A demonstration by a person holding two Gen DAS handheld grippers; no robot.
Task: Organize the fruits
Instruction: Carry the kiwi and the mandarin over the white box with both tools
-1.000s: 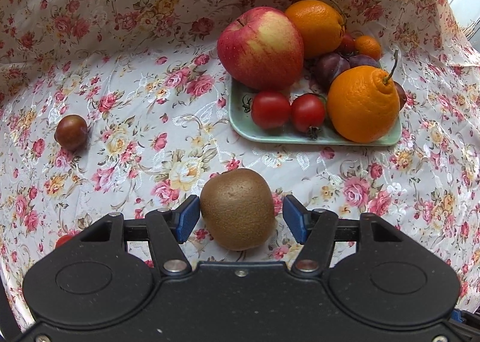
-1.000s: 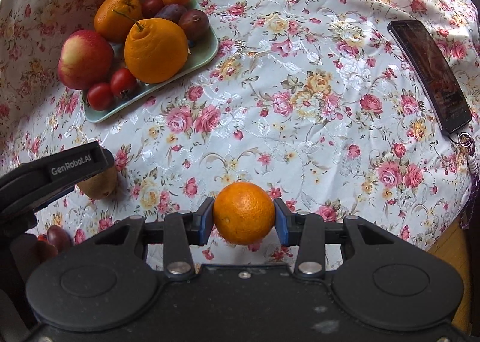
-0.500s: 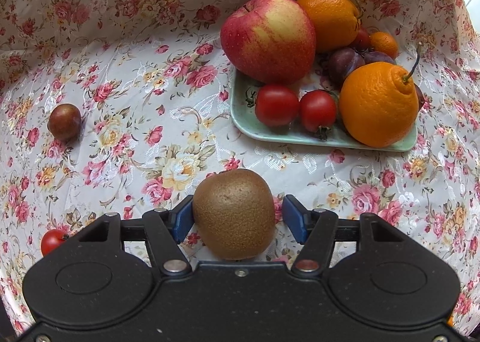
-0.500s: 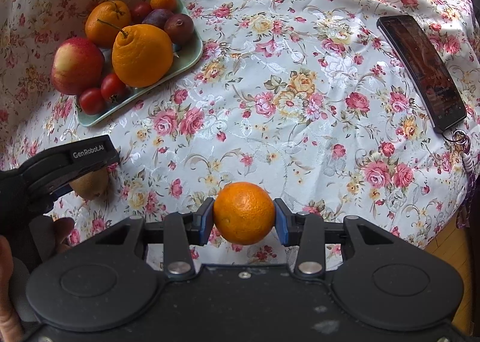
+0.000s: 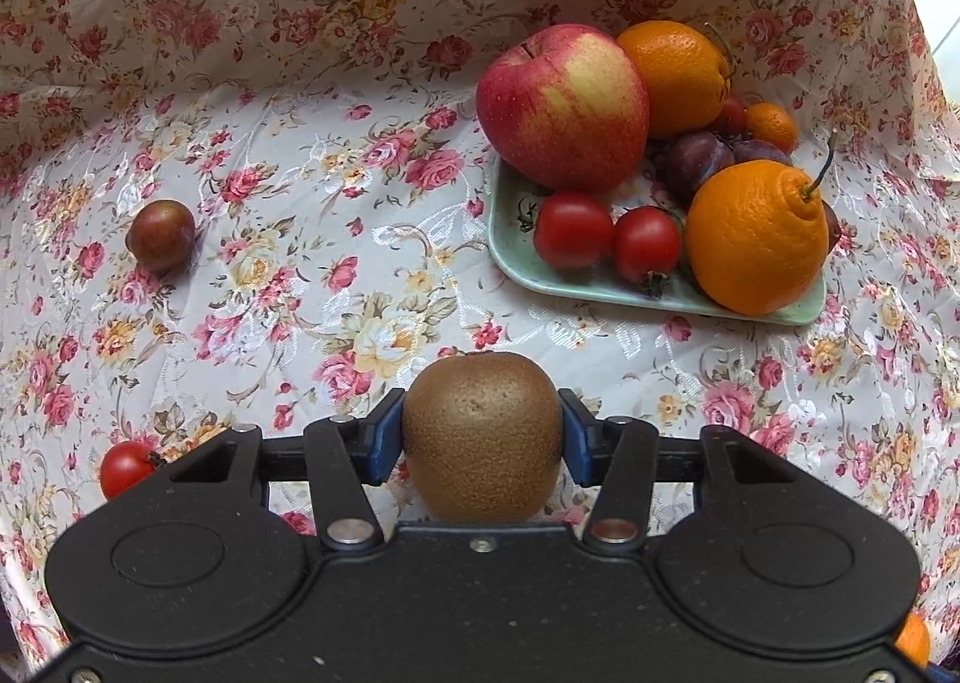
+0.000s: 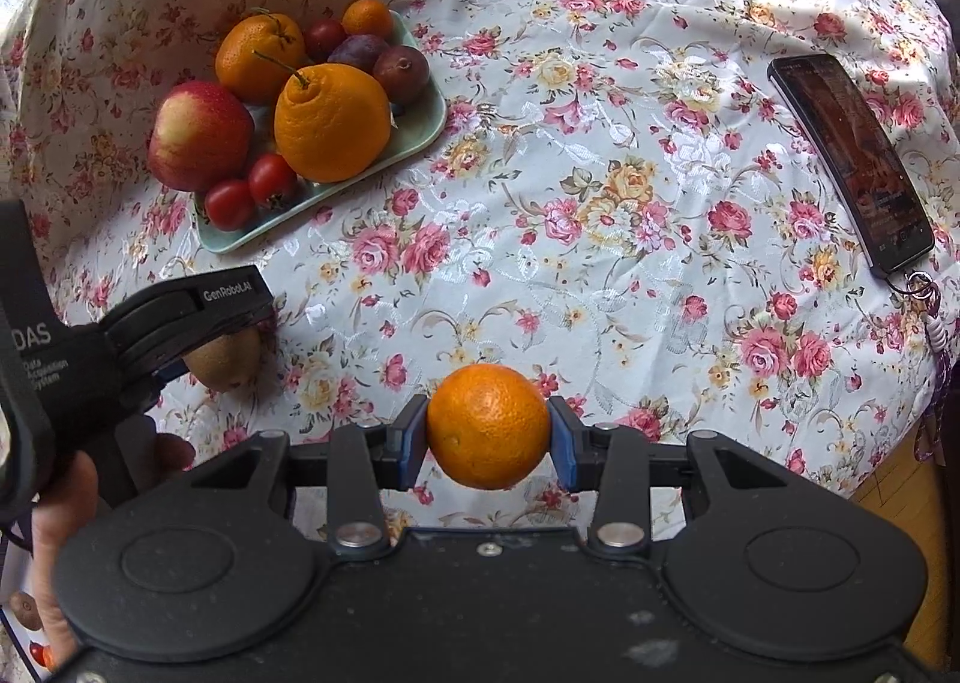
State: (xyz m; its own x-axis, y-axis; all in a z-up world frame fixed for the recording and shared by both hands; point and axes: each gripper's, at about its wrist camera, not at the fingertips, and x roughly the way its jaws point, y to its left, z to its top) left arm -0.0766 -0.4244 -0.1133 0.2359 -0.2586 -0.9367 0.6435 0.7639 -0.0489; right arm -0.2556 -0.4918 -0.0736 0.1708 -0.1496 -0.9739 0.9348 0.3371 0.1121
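Note:
A brown kiwi (image 5: 483, 413) sits on the flowered cloth between the blue pads of my left gripper (image 5: 480, 436). Its jaws are closing, and both pads touch the kiwi's sides. In the right wrist view the same kiwi (image 6: 225, 362) shows under the left tool's black finger (image 6: 228, 299). My right gripper (image 6: 487, 443) is shut on a small orange (image 6: 487, 419), held just above the cloth. A pale green plate (image 5: 576, 287) farther back carries an apple (image 5: 561, 104), two large oranges, plums and two tomatoes.
A dark plum (image 5: 161, 233) and a cherry tomato (image 5: 126, 467) lie loose on the cloth to the left. A phone (image 6: 852, 161) with a key ring lies near the table's right edge. A hand (image 6: 60, 503) holds the left tool.
The left pads have come in from a wide gap to touch both sides of the kiwi. The right gripper still holds the small orange and has hardly moved.

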